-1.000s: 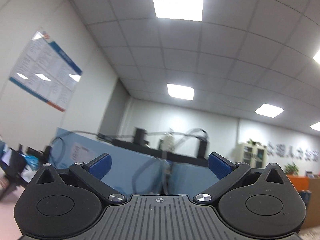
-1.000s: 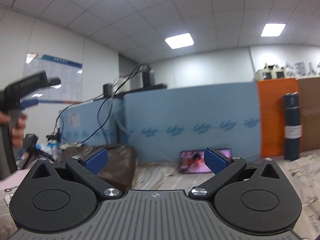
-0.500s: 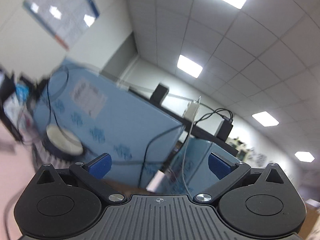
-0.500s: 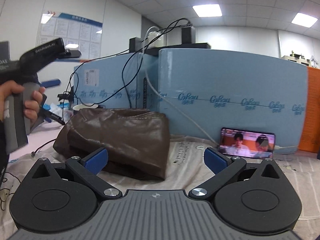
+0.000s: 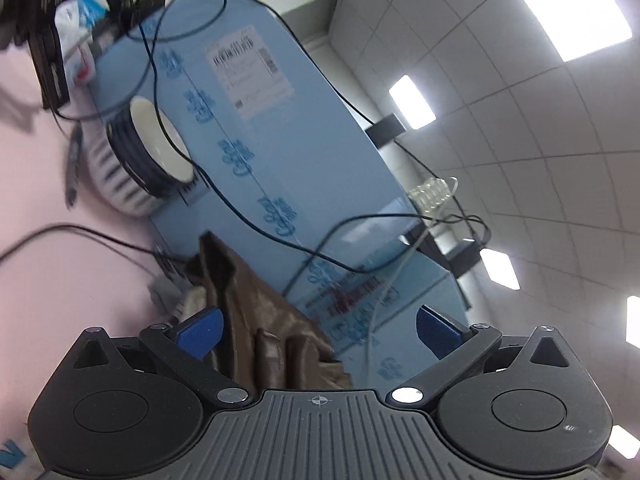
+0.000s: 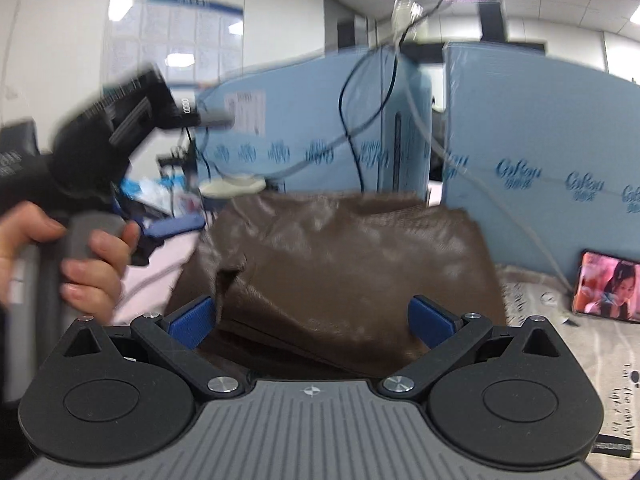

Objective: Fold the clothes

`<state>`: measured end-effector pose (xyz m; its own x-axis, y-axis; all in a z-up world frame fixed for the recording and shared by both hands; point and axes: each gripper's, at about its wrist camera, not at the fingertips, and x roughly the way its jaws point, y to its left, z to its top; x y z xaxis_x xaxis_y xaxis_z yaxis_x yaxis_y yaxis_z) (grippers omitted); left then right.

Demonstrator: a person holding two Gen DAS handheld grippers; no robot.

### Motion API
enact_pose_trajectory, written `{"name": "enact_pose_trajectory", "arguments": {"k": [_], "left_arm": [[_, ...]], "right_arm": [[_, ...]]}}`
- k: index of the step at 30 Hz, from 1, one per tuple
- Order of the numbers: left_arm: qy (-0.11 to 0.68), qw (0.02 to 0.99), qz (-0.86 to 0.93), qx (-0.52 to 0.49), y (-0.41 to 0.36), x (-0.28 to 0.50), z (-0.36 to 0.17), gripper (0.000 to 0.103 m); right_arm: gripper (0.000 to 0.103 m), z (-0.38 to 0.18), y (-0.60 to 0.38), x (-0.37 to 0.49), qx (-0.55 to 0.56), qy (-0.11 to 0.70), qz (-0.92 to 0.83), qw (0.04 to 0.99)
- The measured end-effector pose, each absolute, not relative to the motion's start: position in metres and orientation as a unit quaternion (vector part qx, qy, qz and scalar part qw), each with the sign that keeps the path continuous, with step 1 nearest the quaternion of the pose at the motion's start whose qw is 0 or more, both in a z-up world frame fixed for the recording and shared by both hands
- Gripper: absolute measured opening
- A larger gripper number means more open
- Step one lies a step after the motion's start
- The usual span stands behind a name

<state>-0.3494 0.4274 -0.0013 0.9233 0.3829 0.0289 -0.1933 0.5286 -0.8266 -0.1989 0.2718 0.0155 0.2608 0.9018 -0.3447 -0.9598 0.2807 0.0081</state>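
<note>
A brown leather garment (image 6: 344, 264) lies bunched on the table against the blue foam boards. My right gripper (image 6: 314, 322) is open and empty, close in front of it, its blue fingertips (image 6: 188, 320) wide apart at the garment's near edge. My left gripper (image 5: 320, 330) is open and empty; its view is rolled sideways and shows the garment's end (image 5: 260, 320) just ahead. In the right wrist view the left gripper's body (image 6: 108, 148) is held in a hand to the garment's left.
Blue foam boards (image 6: 540, 152) stand behind the garment with black cables (image 5: 256, 220) draped over them. A phone (image 6: 608, 288) playing video leans at the right on a printed cloth (image 6: 600, 360). A white-and-black round device (image 5: 136, 160) sits on the pink surface (image 5: 80, 280).
Both grippers have tilted down from the ceiling and moved toward the brown garment, which now fills the right view. The left gripper has rolled sideways. Both stay open.
</note>
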Motion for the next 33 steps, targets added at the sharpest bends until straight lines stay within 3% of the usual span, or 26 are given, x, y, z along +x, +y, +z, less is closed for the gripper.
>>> {"name": "enact_pose_trajectory", "arguments": {"k": [8,21,24,26,27,28,29,30,32,33], "left_arm": [[-0.091,0.876,0.115,-0.460,0.431,-0.340,-0.004,0.103],[-0.014,0.879,0.212,-0.427,0.469,-0.283,0.013,0.101],[0.006,0.892,0.244,-0.380,0.460,-0.272,0.014,0.083],[0.027,0.902,0.269,-0.335,0.451,-0.265,0.016,0.038],[0.035,0.908,0.282,-0.309,0.444,-0.263,0.018,0.033],[0.040,0.913,0.291,-0.284,0.438,-0.261,0.020,0.025],[0.038,0.920,0.291,-0.260,0.430,-0.261,0.022,0.018],[0.033,0.926,0.294,-0.236,0.421,-0.262,0.026,0.017],[0.022,0.936,0.300,-0.184,0.402,-0.262,0.034,0.012],[0.015,0.940,0.305,-0.152,0.389,-0.262,0.040,0.011]], "right_arm": [[0.103,0.021,0.267,-0.187,-0.108,0.154,0.532,0.825],[0.103,0.019,0.194,-0.129,-0.138,0.152,0.453,0.868],[0.102,0.014,0.186,-0.115,-0.112,0.162,0.467,0.862],[0.100,0.011,0.189,-0.116,-0.109,0.150,0.484,0.855],[0.099,0.010,0.193,-0.118,-0.113,0.142,0.487,0.855],[0.093,0.009,0.196,-0.119,-0.116,0.136,0.490,0.853],[0.079,0.009,0.198,-0.120,-0.115,0.134,0.495,0.851],[0.073,0.008,0.199,-0.121,-0.112,0.135,0.499,0.849],[0.041,0.011,0.202,-0.120,-0.109,0.137,0.508,0.844],[0.032,0.012,0.200,-0.120,-0.107,0.138,0.513,0.840]]}}
